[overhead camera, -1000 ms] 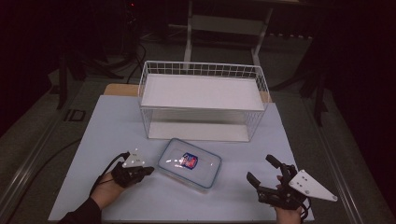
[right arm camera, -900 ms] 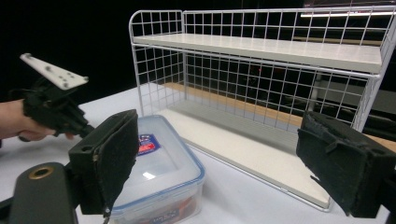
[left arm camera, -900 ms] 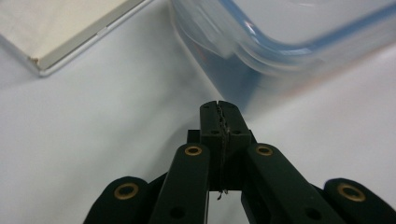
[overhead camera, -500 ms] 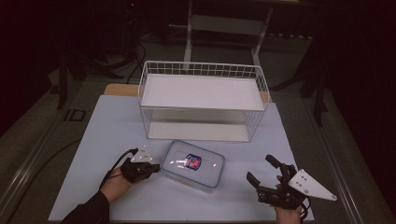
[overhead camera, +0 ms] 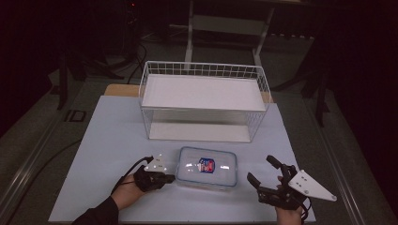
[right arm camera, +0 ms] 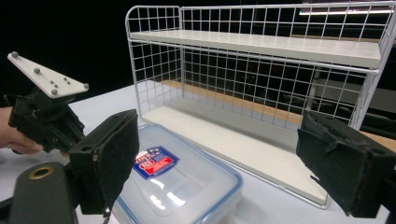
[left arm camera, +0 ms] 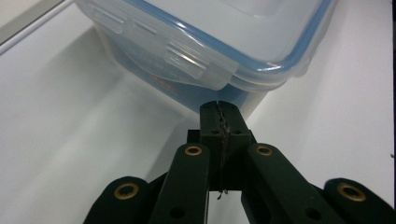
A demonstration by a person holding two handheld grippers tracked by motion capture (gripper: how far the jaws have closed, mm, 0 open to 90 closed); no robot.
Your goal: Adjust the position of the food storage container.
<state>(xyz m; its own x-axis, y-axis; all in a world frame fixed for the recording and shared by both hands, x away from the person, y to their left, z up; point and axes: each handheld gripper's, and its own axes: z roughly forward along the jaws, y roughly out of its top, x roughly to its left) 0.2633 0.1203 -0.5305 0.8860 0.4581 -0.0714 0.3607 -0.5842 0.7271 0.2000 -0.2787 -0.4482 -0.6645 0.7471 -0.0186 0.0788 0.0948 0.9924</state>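
A clear plastic container (overhead camera: 207, 168) with a blue-rimmed lid and a red-and-blue label lies flat on the white table (overhead camera: 108, 136), in front of the wire rack. My left gripper (overhead camera: 172, 178) is shut with nothing in it. In the left gripper view its tips (left arm camera: 219, 111) rest against the container's (left arm camera: 210, 37) side wall, just below a lid latch. My right gripper (overhead camera: 259, 168) stands open to the right of the container, apart from it. Its wide-spread pads (right arm camera: 109, 158) frame the container (right arm camera: 177, 182), and the left gripper (right arm camera: 44, 116) shows beyond.
A white wire rack (overhead camera: 204, 101) with a shelf and a base board stands behind the container, its open side facing me. The table's front edge runs close under both hands. Dark floor and stands surround the table.
My left gripper has moved right up to the container's left end. The container has slid a little right and turned squarer to the rack. The right gripper has stayed put.
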